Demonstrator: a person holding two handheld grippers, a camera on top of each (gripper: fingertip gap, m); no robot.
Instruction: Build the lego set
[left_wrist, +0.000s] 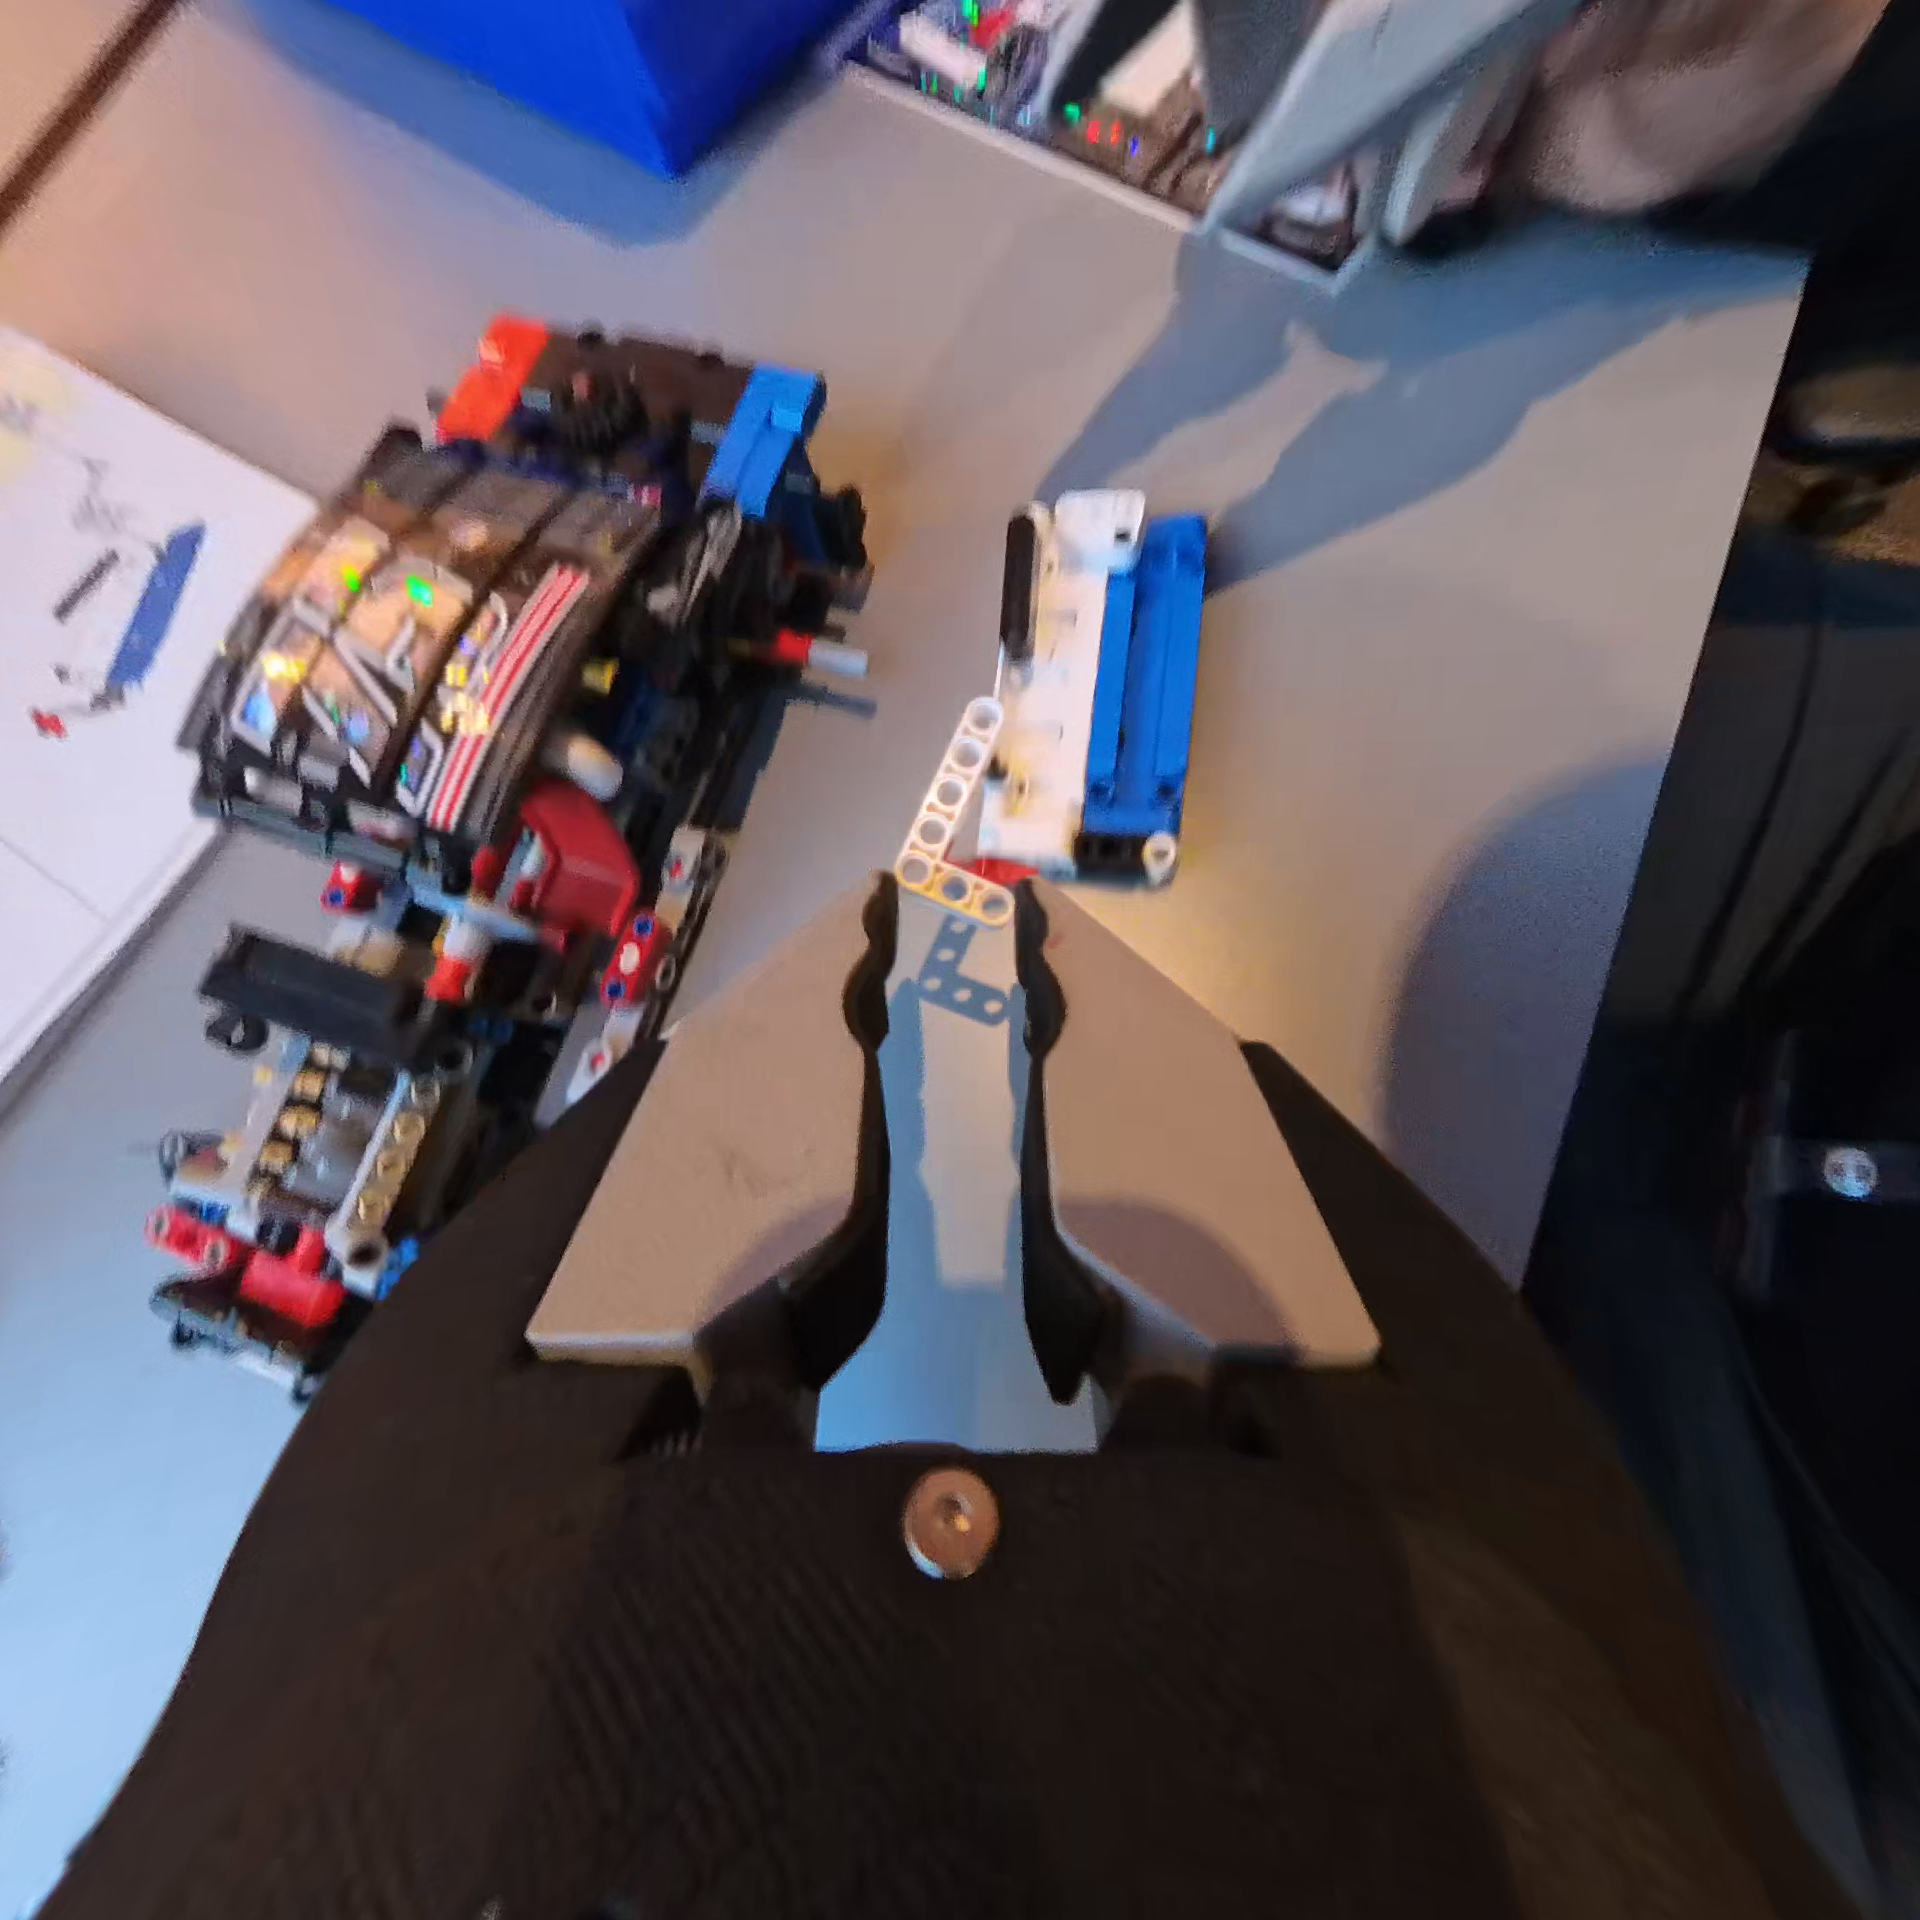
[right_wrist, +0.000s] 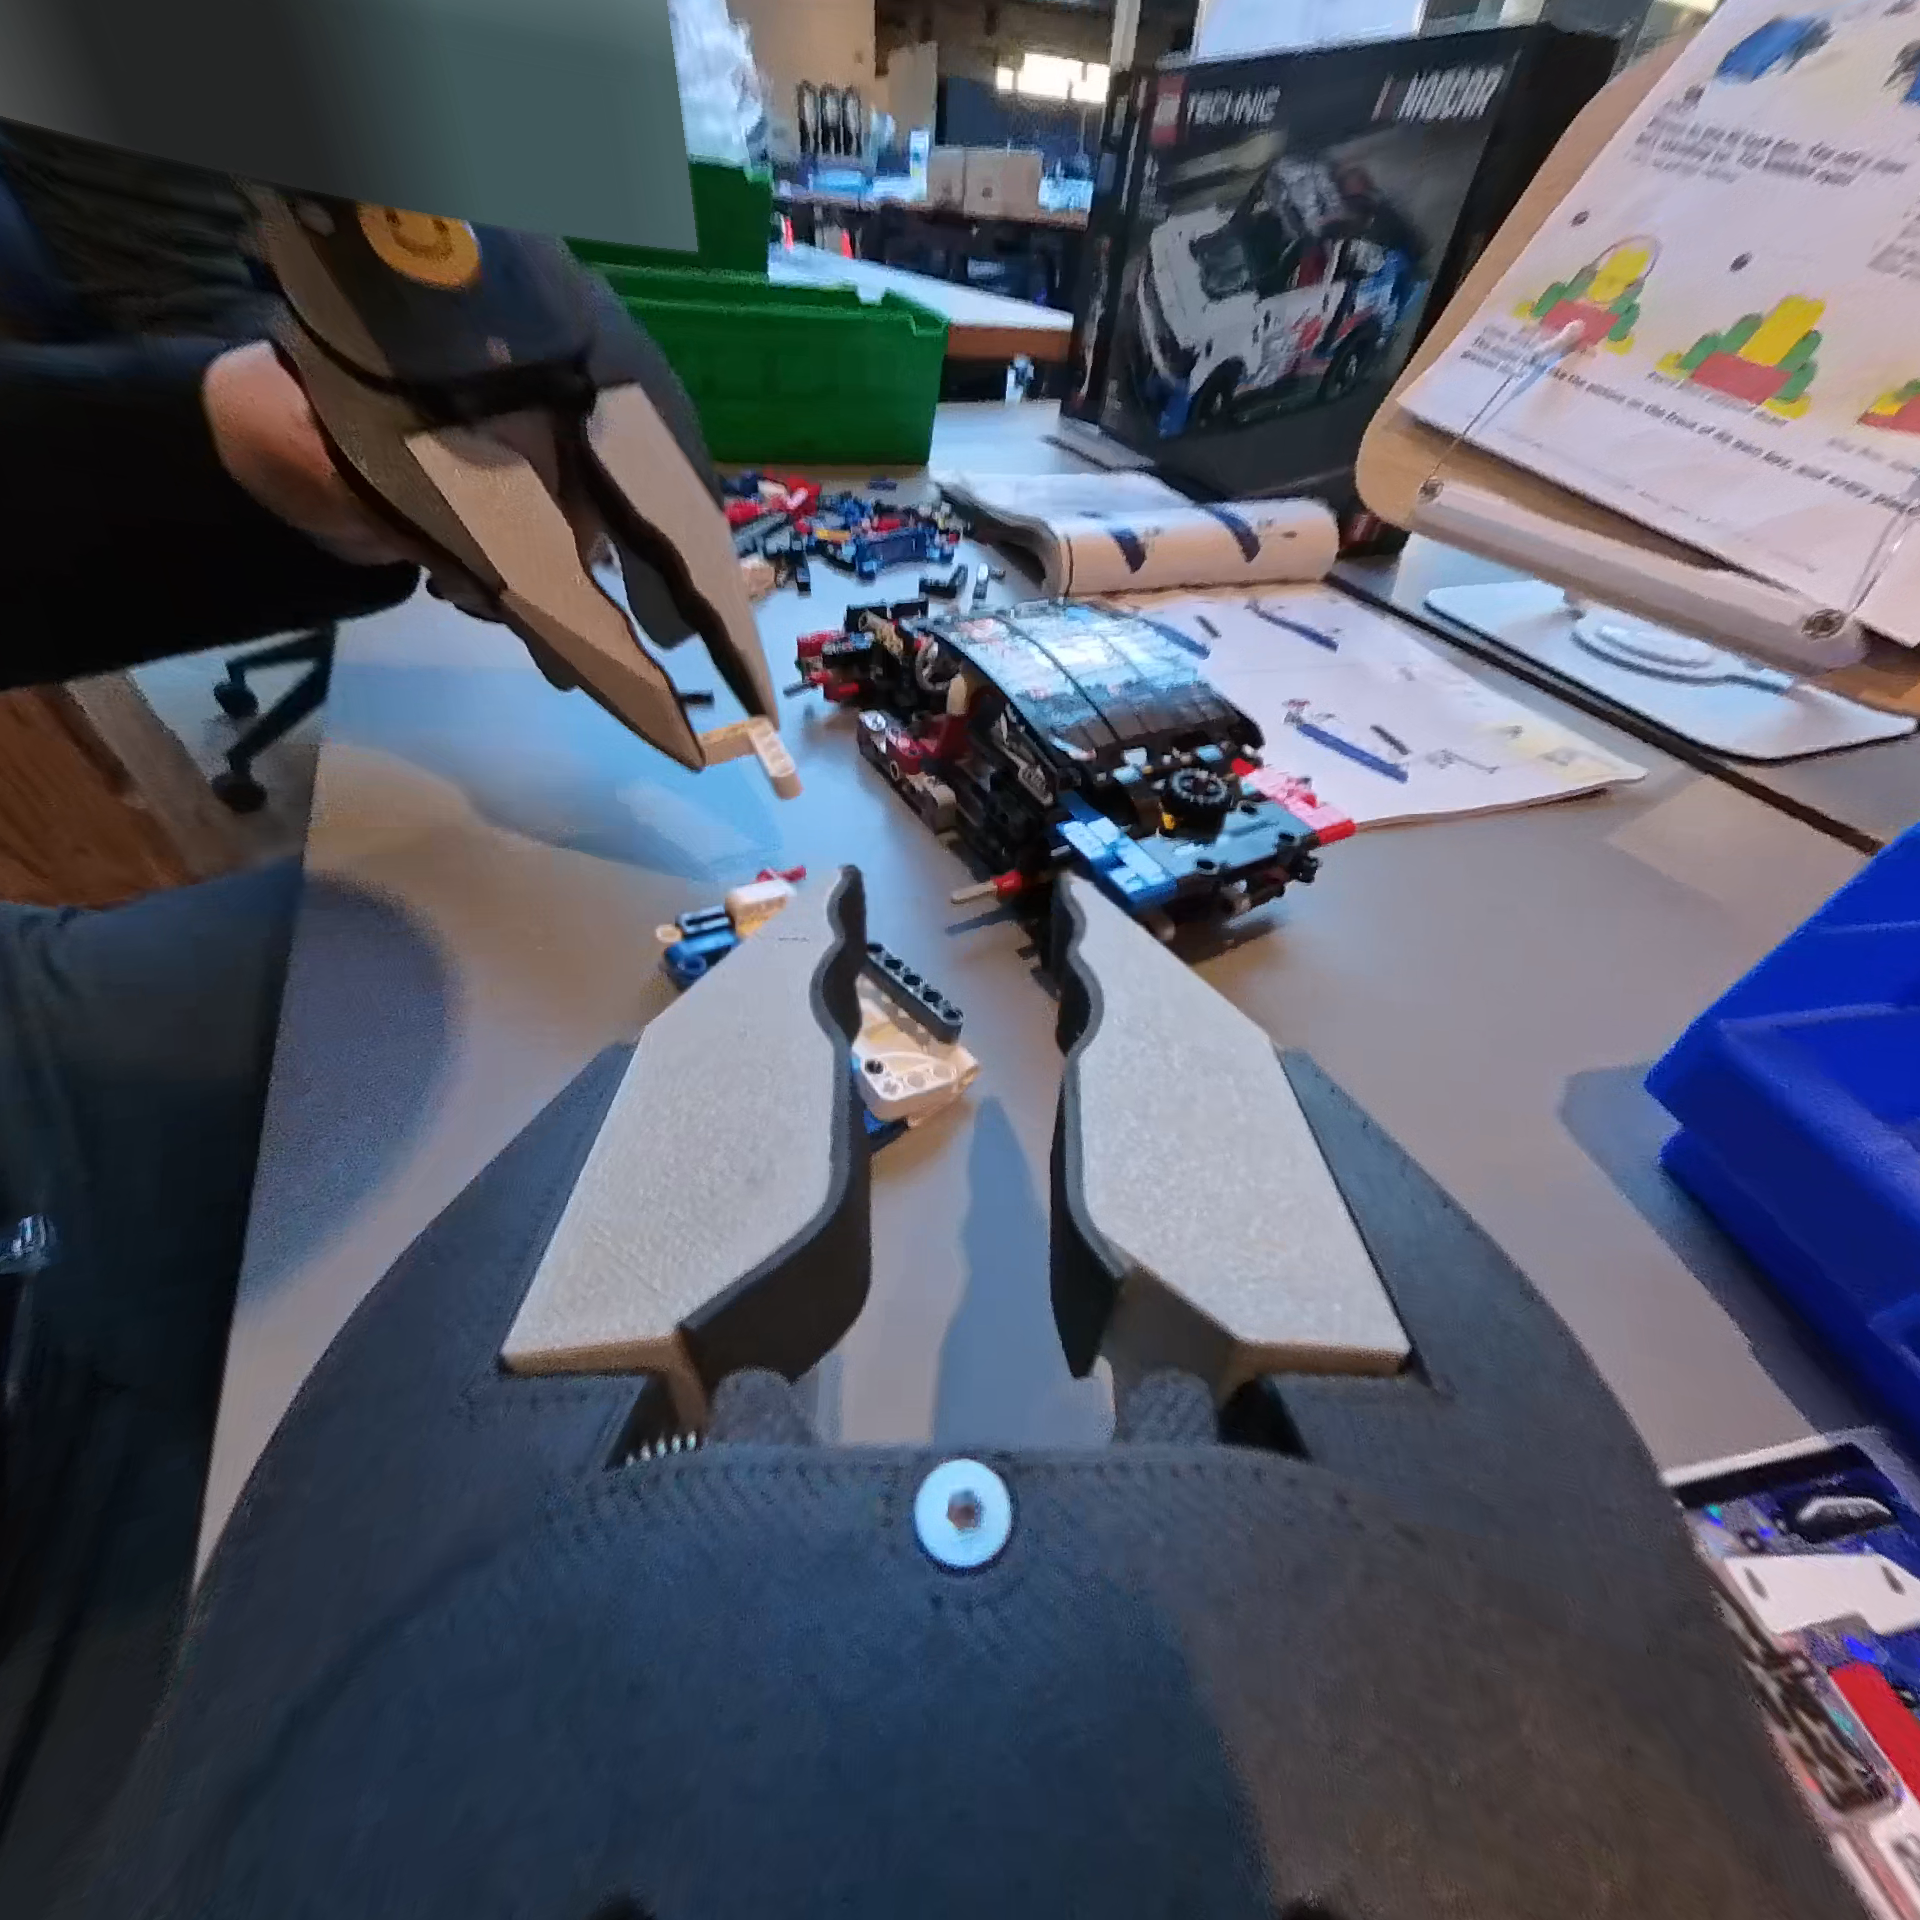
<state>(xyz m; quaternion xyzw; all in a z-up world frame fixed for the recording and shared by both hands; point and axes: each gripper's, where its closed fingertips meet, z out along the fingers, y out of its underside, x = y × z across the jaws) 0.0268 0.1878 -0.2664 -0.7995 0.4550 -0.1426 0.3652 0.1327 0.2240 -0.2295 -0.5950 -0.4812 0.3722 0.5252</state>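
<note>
My left gripper (left_wrist: 954, 896) is shut on the short arm of a white L-shaped beam (left_wrist: 948, 798) and holds it above the grey table. It also shows in the right wrist view (right_wrist: 732, 740) with the beam (right_wrist: 771, 758), held up left of the car. The partly built car model (left_wrist: 468, 779) lies on the table, also seen in the right wrist view (right_wrist: 1081, 748). A white and blue sub-assembly (left_wrist: 1101, 686) lies just beyond the beam. My right gripper (right_wrist: 956, 914) is open and empty over that sub-assembly (right_wrist: 914, 1070).
An open instruction booklet (right_wrist: 1382, 707) lies behind the car. A pile of loose pieces (right_wrist: 842, 530), a green bin (right_wrist: 790, 353) and the set's box (right_wrist: 1299, 249) stand at the back. A blue bin (right_wrist: 1818, 1091) is at the right. Small blue and white pieces (right_wrist: 717, 925) lie near my left finger. The grippers' ends are close to 12 centimetres from one another.
</note>
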